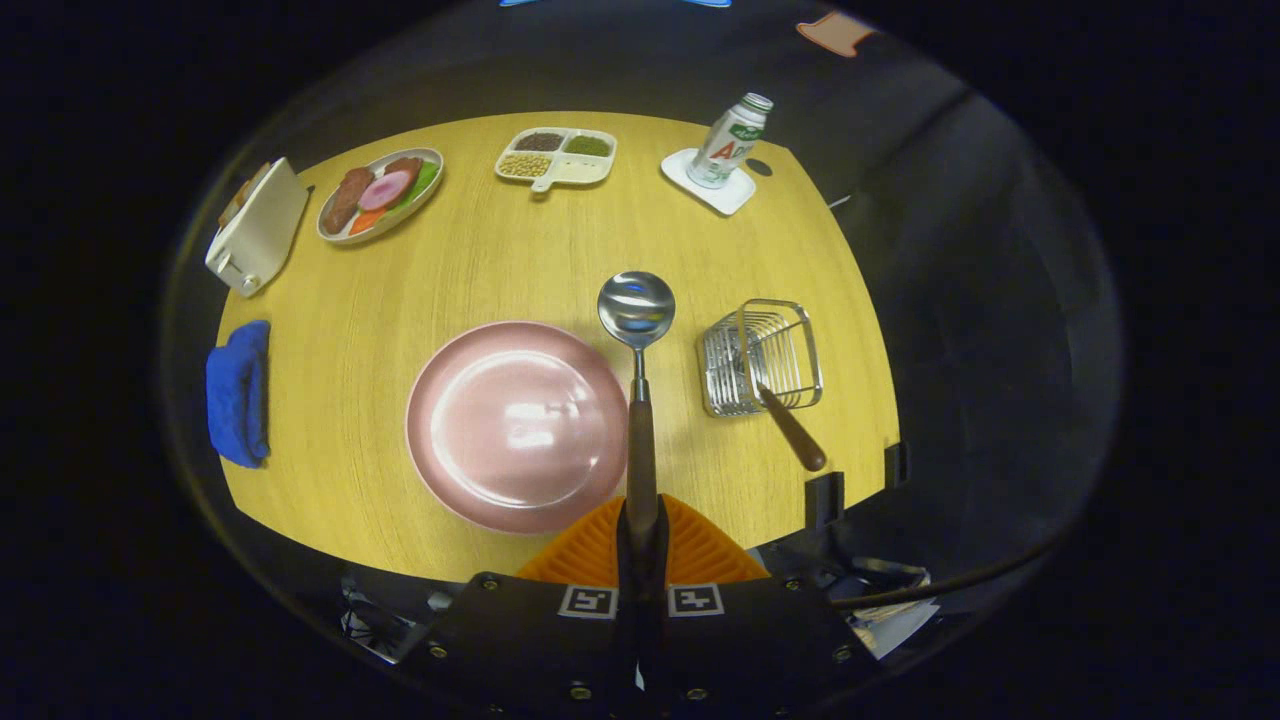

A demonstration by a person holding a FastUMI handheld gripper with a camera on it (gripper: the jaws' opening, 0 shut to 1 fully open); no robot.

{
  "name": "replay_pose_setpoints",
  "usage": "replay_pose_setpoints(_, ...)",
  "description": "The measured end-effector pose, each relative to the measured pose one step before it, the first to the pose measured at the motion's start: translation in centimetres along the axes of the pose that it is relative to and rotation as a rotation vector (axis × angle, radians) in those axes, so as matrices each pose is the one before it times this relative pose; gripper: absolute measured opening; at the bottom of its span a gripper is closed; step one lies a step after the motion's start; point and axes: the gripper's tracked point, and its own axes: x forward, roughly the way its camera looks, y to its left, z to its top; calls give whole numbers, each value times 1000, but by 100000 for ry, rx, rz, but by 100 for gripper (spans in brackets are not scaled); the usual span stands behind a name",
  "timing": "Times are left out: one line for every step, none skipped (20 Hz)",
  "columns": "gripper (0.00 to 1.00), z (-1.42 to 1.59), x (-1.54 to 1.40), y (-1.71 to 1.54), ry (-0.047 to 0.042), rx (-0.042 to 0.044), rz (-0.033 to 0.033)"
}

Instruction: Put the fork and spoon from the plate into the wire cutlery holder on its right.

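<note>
The hand-held gripper (641, 545) is squeezed tight on the brown handle of the spoon (637, 330), and the spoon's shiny bowl pokes straight ahead toward 12 o'clock, above the desk (480, 250). The pink plate (515, 425) sits just ahead of the fingers at about 11 o'clock, with nothing on it. The wire cutlery holder (762, 358) stands to the plate's right at about 1 o'clock, and the fork (785, 420) leans inside it, handle sticking out.

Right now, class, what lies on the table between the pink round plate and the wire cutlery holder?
In the gripper view, bare wooden table separates pink round plate from wire cutlery holder; above that gap the gripper holds the wooden-handled metal spoon.
</note>
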Motion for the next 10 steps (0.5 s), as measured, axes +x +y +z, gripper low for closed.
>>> replay_pose_setpoints(4, 268, -248, -1181, -45, 1340, -1481)
replay_pose_setpoints(4, 155, -384, -1041, -163, 1543, -1161)
replay_pose_setpoints(4, 163, -111, -876, -204, 1557, -563)
replay_pose_setpoints(4, 267, 10, -869, -52, 1891, -521)
replay_pose_setpoints(4, 106, -93, -971, 152, 1441, -573)
replay_pose_setpoints(4, 15, -10, -1034, 308, 1576, -762)
replay_pose_setpoints(4, 6, 100, -821, 364, 1010, -632)
replay_pose_setpoints(4, 132, 351, -689, 682, 774, -469)
replay_pose_setpoints(4, 36, 283, -726, 718, 608, -146)
replay_pose_setpoints(4, -96, 383, -463, 886, 672, 84)
